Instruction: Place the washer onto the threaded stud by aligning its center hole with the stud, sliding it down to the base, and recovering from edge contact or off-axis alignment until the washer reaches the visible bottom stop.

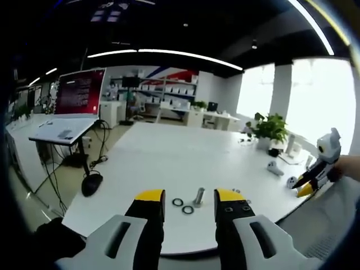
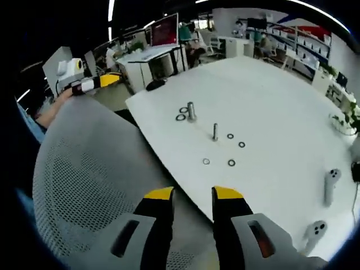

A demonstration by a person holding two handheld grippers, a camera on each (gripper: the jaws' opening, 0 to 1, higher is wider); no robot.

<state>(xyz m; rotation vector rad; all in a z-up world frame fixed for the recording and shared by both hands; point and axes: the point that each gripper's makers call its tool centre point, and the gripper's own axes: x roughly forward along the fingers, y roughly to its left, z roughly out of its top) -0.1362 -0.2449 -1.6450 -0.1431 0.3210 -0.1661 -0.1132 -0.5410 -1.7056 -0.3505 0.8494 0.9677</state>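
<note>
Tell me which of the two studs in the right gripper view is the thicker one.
The far stud with two washers beside it is thicker; the nearer stud is slimmer.

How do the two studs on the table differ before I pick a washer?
In the right gripper view, the thick stud is wider and sits farther from the hand-held grippers; the thin stud is slimmer and nearer. The thick stud has two dark washers close beside its base; the thin stud's washers lie scattered farther off. Both stand upright, bare of washers.
</note>
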